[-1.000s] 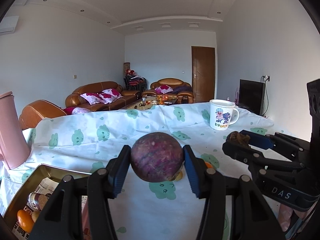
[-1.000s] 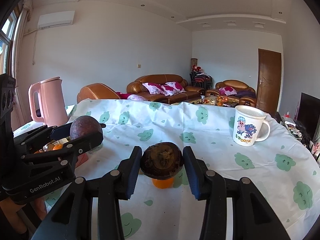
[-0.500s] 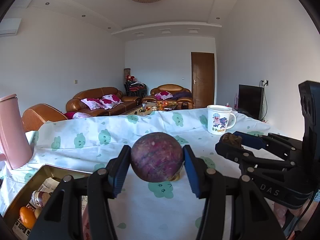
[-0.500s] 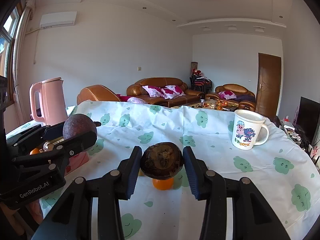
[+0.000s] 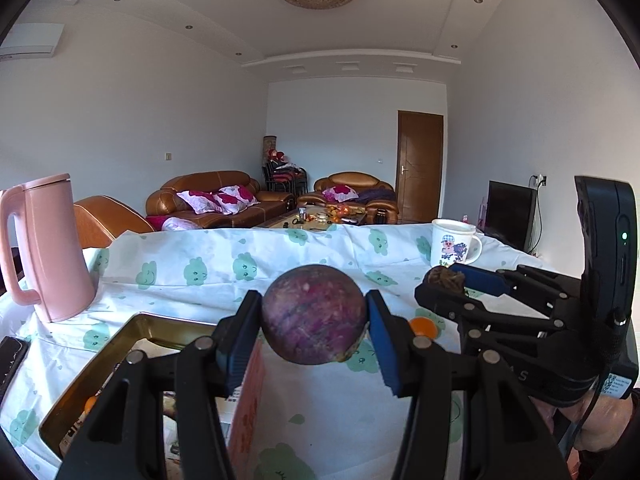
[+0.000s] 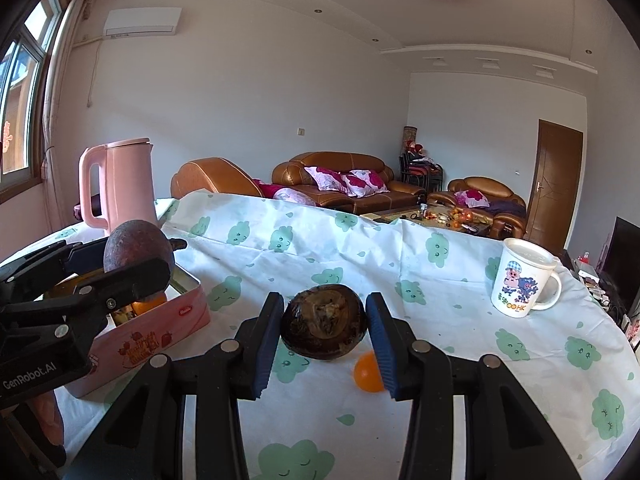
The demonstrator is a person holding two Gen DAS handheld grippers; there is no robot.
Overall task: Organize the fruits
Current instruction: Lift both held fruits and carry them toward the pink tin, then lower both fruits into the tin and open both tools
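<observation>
We grip one purple fruit [image 5: 314,314] in our left claw [image 5: 312,336], one brown fruit [image 6: 324,322] in our right claw [image 6: 325,338]; one orange [image 6: 369,372] lies on the counter [image 6: 440,352].

A tin [image 6: 188,312] sat at the left of the right wrist frame on the table [image 6: 440,288], a kettle [image 6: 120,184] behind it. A mug [image 6: 524,280] stood at the right. A small fruit [image 6: 366,368] lay on the cloth at lower centre, between tin and mug.
</observation>
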